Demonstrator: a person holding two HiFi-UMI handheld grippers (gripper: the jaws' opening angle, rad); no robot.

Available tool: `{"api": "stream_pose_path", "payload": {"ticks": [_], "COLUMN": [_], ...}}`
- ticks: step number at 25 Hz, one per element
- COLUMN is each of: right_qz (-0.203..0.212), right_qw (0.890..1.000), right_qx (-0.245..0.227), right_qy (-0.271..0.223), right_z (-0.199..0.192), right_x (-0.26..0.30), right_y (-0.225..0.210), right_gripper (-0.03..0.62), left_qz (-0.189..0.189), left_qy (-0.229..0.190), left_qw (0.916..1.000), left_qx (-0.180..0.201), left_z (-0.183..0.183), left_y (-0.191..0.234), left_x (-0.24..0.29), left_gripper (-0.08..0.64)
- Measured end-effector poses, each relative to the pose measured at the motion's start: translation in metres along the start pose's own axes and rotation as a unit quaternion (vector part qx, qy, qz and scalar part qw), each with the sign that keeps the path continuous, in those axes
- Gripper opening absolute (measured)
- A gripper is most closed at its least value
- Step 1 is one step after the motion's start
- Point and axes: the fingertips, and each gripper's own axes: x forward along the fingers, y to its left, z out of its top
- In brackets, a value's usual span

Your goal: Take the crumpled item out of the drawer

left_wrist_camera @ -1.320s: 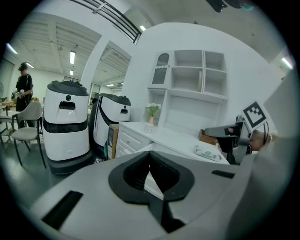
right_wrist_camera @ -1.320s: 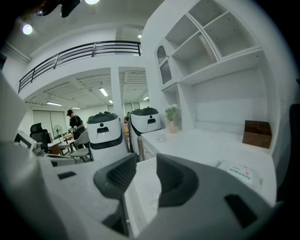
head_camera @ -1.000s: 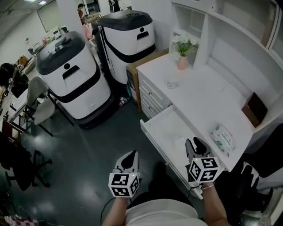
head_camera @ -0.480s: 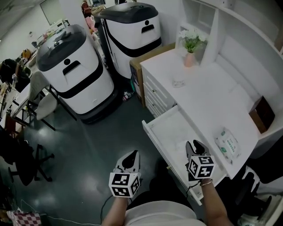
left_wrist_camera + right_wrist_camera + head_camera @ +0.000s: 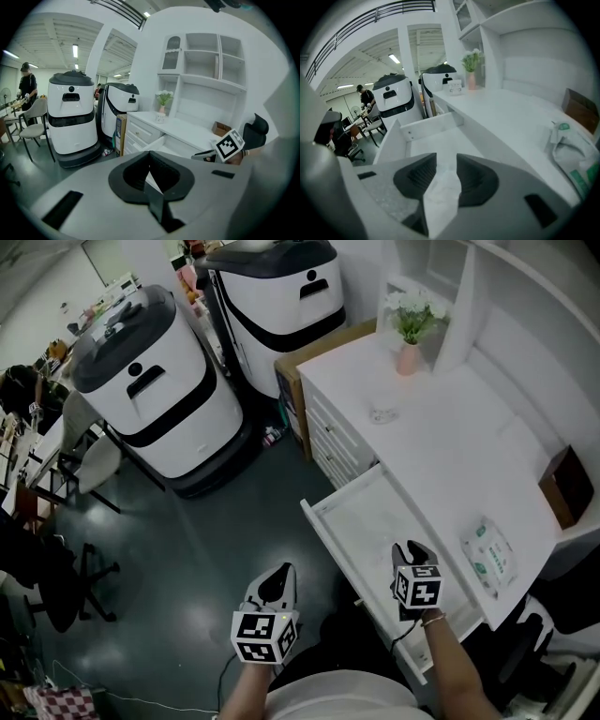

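Observation:
The white desk's top drawer (image 5: pixel 349 512) stands pulled open. My right gripper (image 5: pixel 410 550) hangs over the drawer's near end. In the right gripper view its jaws (image 5: pixel 446 158) are shut on a crumpled white tissue (image 5: pixel 440 192), which fills the narrow gap between them and hangs down toward the camera. Beyond the jaws lies the drawer's pale floor (image 5: pixel 436 136). My left gripper (image 5: pixel 278 576) is held over the dark floor to the drawer's left. Its jaws (image 5: pixel 150 152) are shut with nothing in them.
On the desk top (image 5: pixel 441 446) lie a pack of wipes (image 5: pixel 489 557), a brown box (image 5: pixel 570 486), a small clear dish (image 5: pixel 382 414) and a pink vase of flowers (image 5: pixel 408 352). Two white machines (image 5: pixel 159 395) (image 5: pixel 281 306) and chairs (image 5: pixel 89 460) stand to the left.
My right gripper has drawn back a little toward the drawer's near end. My head has shifted slightly. The left gripper has stayed put.

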Motion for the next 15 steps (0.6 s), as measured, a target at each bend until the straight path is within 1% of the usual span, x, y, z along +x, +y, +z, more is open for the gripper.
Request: {"api": "stream_pose_path", "payload": {"ticks": [6,9,15], "right_qz": [-0.018,-0.025,-0.029], "right_qw": [0.999,0.998,0.995], "right_qx": [-0.006,-0.002,0.002], "right_qy": [0.039,0.058,0.095], "right_z": [-0.018,-0.026,-0.043], "right_x": [0.026,0.037,0.057], "right_y": [-0.009,-0.014,-0.022], "right_gripper": [0.120,0.120,0.120], "left_qz": [0.007,0.013,0.017], "left_qy": [0.016,0.022,0.030], "left_qw": [0.9998,0.9996,0.9993], "left_qx": [-0.005,-0.011,-0.017], "left_z": [-0.004,-0.007,-0.010], "left_y": [0.006,0.009,0.011], "left_x": [0.008,0.011,0.019], "left_gripper": [-0.008,-0.008,-0.006]}}
